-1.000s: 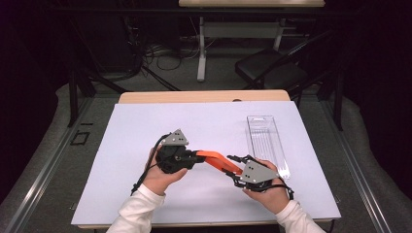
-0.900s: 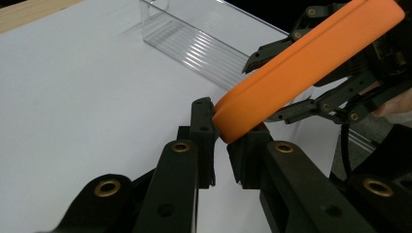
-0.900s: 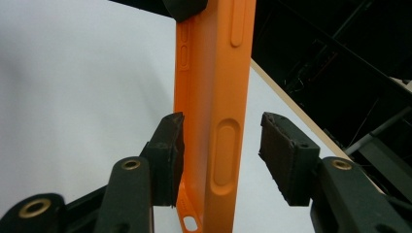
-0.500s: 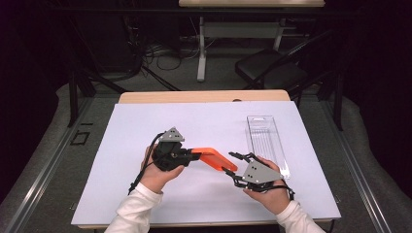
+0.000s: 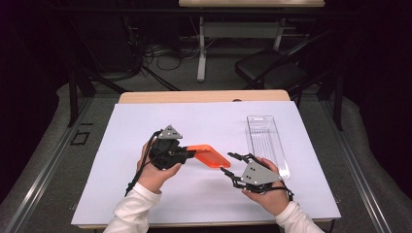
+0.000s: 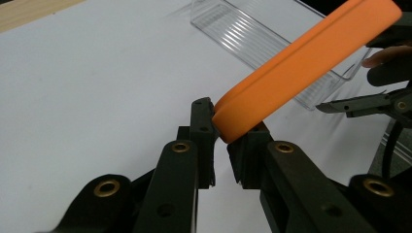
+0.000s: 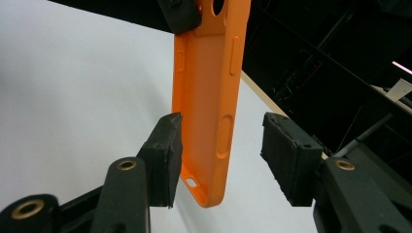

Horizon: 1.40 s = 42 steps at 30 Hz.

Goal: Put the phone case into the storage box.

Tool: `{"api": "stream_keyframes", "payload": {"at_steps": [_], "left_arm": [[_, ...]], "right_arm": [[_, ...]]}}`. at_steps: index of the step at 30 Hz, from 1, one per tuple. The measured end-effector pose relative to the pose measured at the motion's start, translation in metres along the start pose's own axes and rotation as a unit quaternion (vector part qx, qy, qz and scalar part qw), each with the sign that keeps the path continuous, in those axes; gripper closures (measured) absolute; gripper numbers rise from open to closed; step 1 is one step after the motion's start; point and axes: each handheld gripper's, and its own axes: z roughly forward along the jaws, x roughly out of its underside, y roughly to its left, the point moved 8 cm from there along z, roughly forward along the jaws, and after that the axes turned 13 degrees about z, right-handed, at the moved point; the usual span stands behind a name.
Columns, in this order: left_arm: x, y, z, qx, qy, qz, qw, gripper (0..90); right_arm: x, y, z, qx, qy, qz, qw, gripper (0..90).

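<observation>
Left hand-held gripper (image 5: 190,154) clamps one end of the orange phone case (image 5: 209,157), holding it raised; right hand-held gripper (image 5: 228,163), jaws apart, straddles the free end, likely to take it.

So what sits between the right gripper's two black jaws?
The free end of the orange silicone phone case, in the right gripper view; the right gripper is open, one pad touching, the other apart.
</observation>
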Motion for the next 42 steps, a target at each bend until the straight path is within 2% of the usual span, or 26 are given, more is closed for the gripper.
{"api": "stream_keyframes", "payload": {"at_steps": [8, 14, 20, 23, 32, 42], "left_arm": [[-0.001, 0.002, -0.004, -0.014, 0.003, -0.016, 0.9998, 80.8], [0.0, 0.003, -0.002, -0.03, 0.024, -0.007, 0.9992, 80.8], [0.0, 0.004, -0.002, -0.044, 0.028, -0.003, 0.9986, 80.8], [0.001, 0.006, -0.002, -0.06, 0.035, 0.003, 0.9976, 80.8], [0.004, 0.008, -0.003, -0.065, 0.054, 0.004, 0.9964, 80.8], [0.004, 0.004, 0.0, -0.08, 0.071, 0.017, 0.9942, 80.8]], "right_arm": [[0.0, -0.002, 0.001, 0.006, 0.01, 0.007, 0.9999, 48.6], [-0.004, -0.005, 0.003, 0.015, 0.021, 0.012, 0.9996, 48.6], [-0.007, -0.006, 0.007, 0.017, 0.038, 0.012, 0.9991, 47.3], [-0.008, -0.005, 0.009, 0.015, 0.043, 0.012, 0.9989, 47.1], [-0.015, -0.007, 0.012, 0.011, 0.059, 0.012, 0.9981, 46.2], [-0.021, -0.008, 0.017, 0.004, 0.078, 0.016, 0.9968, 42.7]]}}
